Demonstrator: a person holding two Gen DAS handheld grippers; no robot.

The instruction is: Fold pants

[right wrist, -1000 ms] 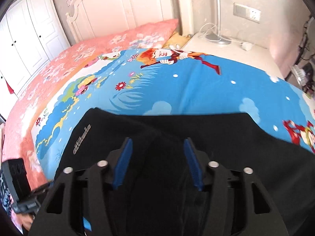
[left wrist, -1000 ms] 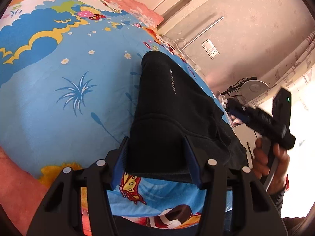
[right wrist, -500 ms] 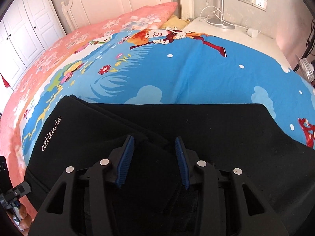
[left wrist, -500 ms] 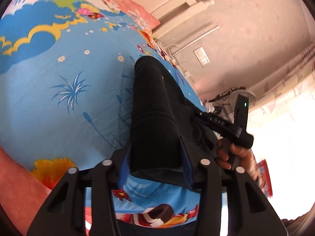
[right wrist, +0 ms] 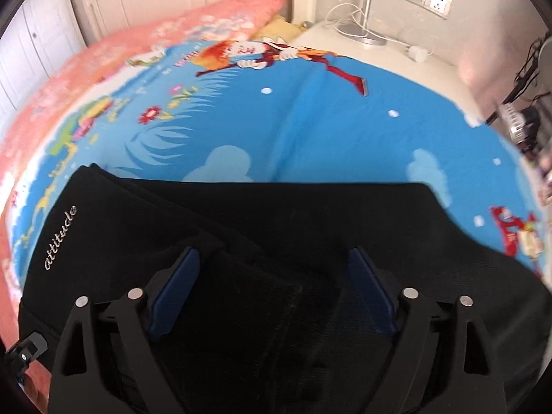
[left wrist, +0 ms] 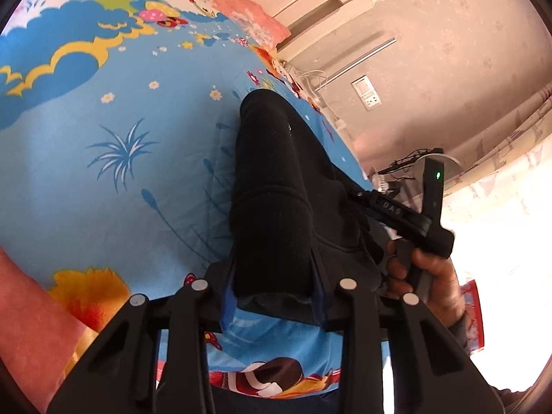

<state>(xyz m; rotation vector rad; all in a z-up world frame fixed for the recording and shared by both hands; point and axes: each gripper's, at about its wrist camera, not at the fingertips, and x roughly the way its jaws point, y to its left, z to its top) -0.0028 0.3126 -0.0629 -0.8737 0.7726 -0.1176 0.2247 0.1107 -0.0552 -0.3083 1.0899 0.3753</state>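
Black pants (left wrist: 276, 186) lie folded on the blue cartoon bedspread (left wrist: 120, 145), with the white word "attitude" on the left end in the right wrist view (right wrist: 310, 227). My left gripper (left wrist: 274, 276) is around the near edge of the pants, its jaws close on both sides of the thick fabric. My right gripper (right wrist: 276, 269) is open, its blue pads (right wrist: 179, 276) wide apart over the pants. The right gripper's body and the hand holding it show in the left wrist view (left wrist: 407, 220) at the pants' right edge.
A pink pillow (right wrist: 179, 31) and white headboard (left wrist: 310, 10) lie at the far end of the bed. A white nightstand with a lamp base and cables (right wrist: 362, 34) stands beside the bed. A wall socket (right wrist: 434, 0) is above it. A fan (left wrist: 438, 162) stands to the right.
My right gripper narrowed on the pants, then opened wide. My left gripper's jaws have drawn in on the pants' near edge. The right hand moved closer to the pants.
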